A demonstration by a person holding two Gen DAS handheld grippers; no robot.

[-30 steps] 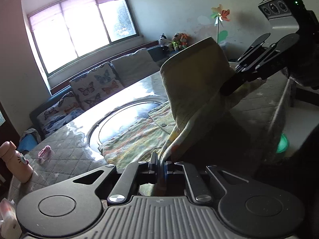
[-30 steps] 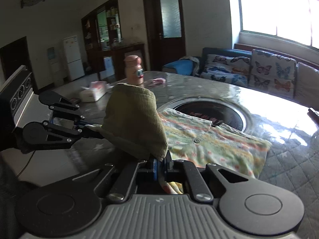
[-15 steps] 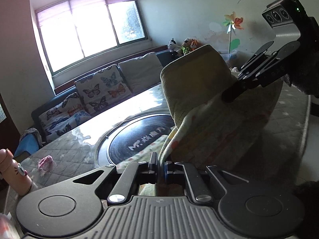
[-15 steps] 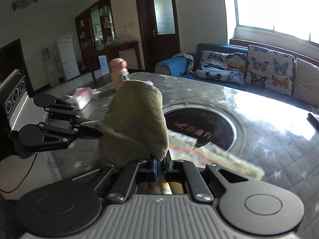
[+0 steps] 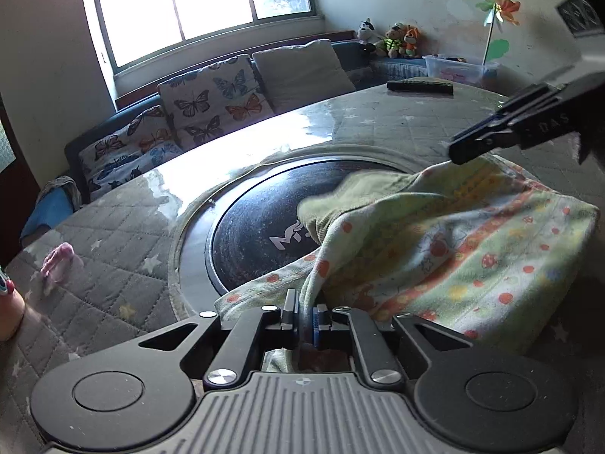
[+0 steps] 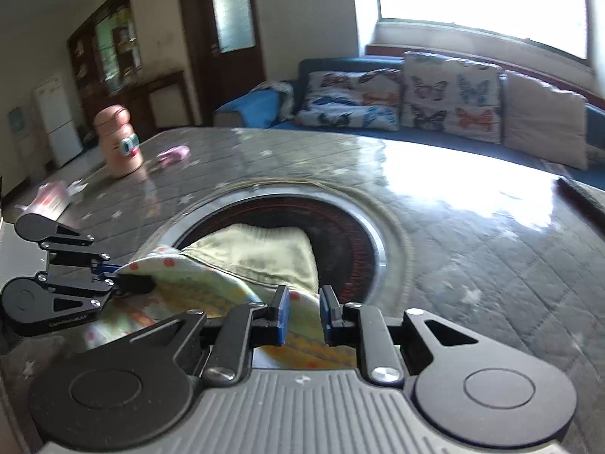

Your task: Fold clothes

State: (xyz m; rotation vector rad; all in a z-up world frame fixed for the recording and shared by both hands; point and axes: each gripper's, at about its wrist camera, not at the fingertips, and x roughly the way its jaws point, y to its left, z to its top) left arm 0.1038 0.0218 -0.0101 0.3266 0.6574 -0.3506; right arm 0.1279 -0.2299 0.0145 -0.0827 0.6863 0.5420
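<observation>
Between the left gripper's (image 5: 305, 316) jaws, pressed together, a fold of the printed garment (image 5: 453, 257) is pinched. Right gripper (image 6: 303, 316): jaws spread, cloth lying between them, contact unclear. Ahead of both, the garment drapes over the table's (image 6: 472, 227) round black inset (image 5: 249, 242). Beyond: butterfly cushions (image 5: 211, 102).

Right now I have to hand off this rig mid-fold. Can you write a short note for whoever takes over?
Left gripper: jaws shut on the near edge of the floral garment.
Right gripper: jaws parted, with cloth lying between them, not pinched.
Garment: down on the quilted table, partly over the round black inset, with its plain green layer folded on top.
Done: one fold appears laid down.
Left: open the left jaws, smooth the cloth, make any further folds.
Also on the table: pink bottle, black remote.
</observation>
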